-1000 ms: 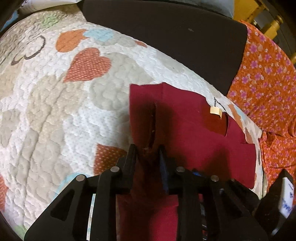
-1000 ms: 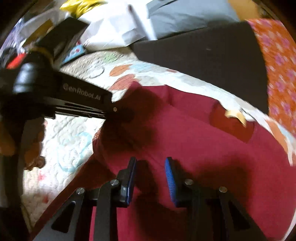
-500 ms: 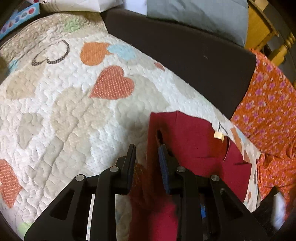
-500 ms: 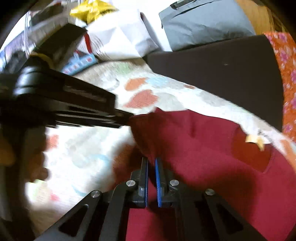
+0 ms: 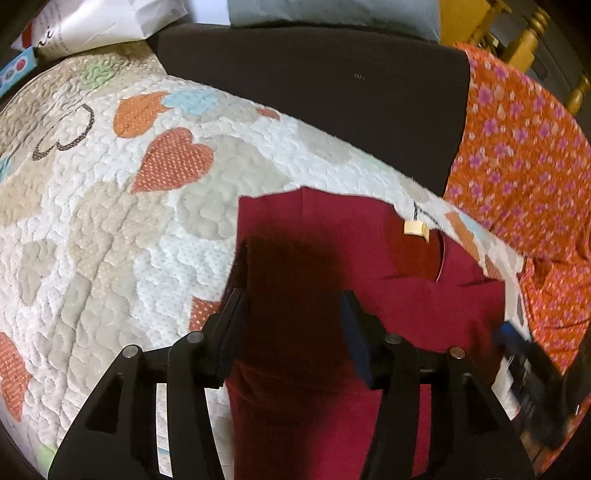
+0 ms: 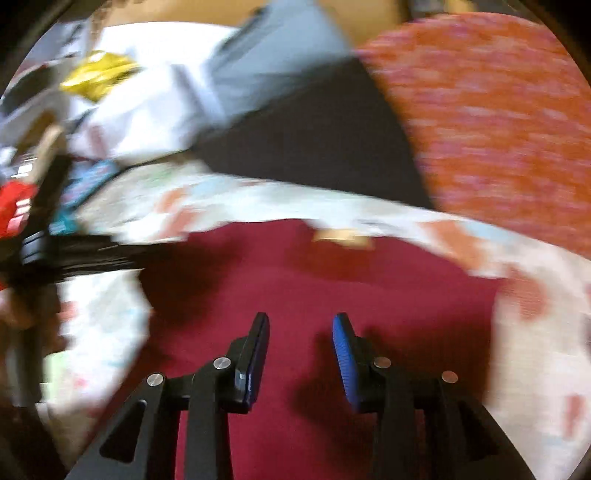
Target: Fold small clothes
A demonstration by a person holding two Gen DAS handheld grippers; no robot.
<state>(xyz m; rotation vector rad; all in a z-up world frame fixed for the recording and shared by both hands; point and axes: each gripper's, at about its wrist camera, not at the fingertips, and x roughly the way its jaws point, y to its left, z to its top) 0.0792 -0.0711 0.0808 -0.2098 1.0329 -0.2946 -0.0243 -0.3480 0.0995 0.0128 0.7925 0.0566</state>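
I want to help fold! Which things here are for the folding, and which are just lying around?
For the folding:
red shirt
left claw, open
right claw, open
heart quilt it lies on

Just lying around:
orange flowery cloth
grey cushion
white paper bag
yellow packet

Our left gripper (image 5: 293, 308): jaws spread wide, pointing forward. Our right gripper (image 6: 300, 334): jaws likewise parted, nothing between them.
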